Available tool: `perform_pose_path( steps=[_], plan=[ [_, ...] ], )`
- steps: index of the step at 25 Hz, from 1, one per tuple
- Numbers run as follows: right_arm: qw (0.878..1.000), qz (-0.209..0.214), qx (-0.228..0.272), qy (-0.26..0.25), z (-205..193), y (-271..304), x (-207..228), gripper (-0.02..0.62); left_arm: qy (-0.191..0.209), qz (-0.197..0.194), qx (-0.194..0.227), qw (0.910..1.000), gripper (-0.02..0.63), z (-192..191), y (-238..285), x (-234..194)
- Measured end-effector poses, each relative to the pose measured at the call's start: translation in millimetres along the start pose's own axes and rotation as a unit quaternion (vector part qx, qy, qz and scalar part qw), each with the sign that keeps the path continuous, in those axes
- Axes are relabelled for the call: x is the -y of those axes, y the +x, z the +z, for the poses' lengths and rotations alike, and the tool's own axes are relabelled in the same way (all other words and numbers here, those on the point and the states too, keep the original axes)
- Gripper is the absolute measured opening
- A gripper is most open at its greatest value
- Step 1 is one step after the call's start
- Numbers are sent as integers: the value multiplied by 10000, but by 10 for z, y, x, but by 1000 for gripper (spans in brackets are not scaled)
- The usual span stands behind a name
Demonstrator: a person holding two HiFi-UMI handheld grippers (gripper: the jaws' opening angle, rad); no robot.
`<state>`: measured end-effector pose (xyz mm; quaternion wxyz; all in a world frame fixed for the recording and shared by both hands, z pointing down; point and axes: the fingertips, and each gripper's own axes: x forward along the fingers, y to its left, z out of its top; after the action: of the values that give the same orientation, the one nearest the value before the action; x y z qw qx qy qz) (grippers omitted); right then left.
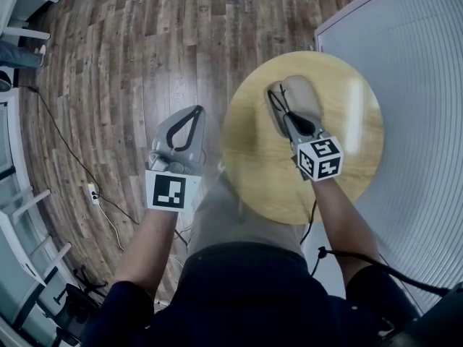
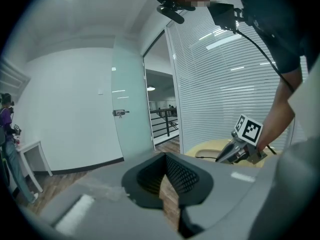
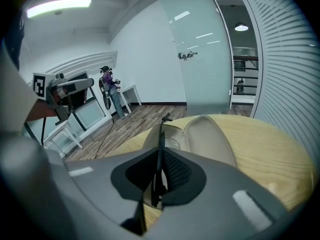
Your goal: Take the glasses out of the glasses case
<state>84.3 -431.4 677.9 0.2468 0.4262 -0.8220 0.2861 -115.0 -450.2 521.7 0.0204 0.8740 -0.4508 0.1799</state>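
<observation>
- The glasses (image 3: 161, 134), a thin dark frame, stood on edge at the near end of the open beige glasses case (image 3: 210, 134), which lay on a round wooden tabletop (image 3: 265, 149).
- The right gripper (image 3: 160, 170) had its fingers pinched on a slim bar of the frame, probably a temple arm.
- The left gripper (image 1: 195, 113) hung well away from the case, off the tabletop and over the floor, with its fingers together on nothing.
- The glasses looked light, stiff and fragile. The frame seemed a safer hold than the lenses. The case, which nothing held down, might drag along.
- Only the right gripper view showed the pinch and the case's hollow. The head view gave the layout. The left gripper view showed the right gripper side-on, with no glasses to be made out.
</observation>
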Motion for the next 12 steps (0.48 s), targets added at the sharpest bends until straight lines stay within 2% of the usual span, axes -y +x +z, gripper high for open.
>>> perform_pose_path(
  steps=[12],
  plan=[
    [9995,-51,308,-8,247,-339,-77,32,78,28,220,9997,6,343,-134,23]
  ],
)
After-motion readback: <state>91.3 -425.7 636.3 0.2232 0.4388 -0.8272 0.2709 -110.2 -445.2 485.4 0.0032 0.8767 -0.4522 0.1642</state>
